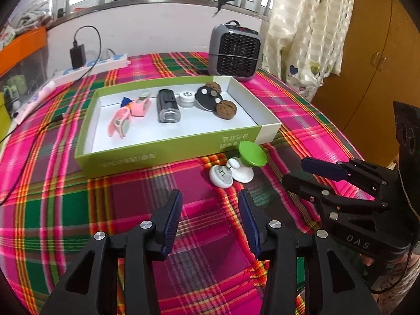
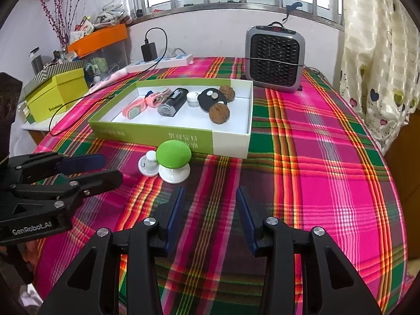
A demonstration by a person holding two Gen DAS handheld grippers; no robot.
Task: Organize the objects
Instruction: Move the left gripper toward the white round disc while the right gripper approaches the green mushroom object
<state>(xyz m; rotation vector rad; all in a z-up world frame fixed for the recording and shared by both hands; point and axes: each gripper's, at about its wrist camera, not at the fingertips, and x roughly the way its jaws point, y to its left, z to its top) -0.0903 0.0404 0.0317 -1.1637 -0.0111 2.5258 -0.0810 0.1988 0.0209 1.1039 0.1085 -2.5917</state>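
Two black claws with blue pads hover over a table (image 2: pixel 328 157) covered in a pink, green and orange plaid cloth; the left claw (image 1: pixel 211 219) has its jaws parted with nothing between them, only cloth showing in the gap; the right claw (image 2: pixel 208 216) is likewise parted and empty; each claw also shows from the side in the other's view, the right one at the right edge of the left wrist view and the left one at the left edge of the right wrist view; a shallow box (image 1: pixel 168 152) with green outer walls and a white inside lies on the cloth ahead of both claws; inside it, from left to right in the left wrist view, sit two pink clips (image 1: pixel 131 113), a black and clear cylinder (image 1: pixel 168 106) lying on its side, a small white jar (image 1: pixel 187 99), a black disc (image 1: pixel 208 97) with small pale round pieces on it, and two brown walnuts, one (image 1: pixel 226 109) just in front of the disc and one (image 1: pixel 213 86) behind it; outside the box, close against its near wall, stand a green-topped knob (image 1: pixel 252 153) on a white base and a white knob (image 1: pixel 221 174) tipped on its side, touching each other, near the left claw's tips; at the far end of the table stand a grey heater (image 1: pixel 235 52) and a white power strip (image 1: pixel 92 68) with a black charger plugged in; a patterned curtain (image 2: pixel 378 52) hangs at right beneath a barred window
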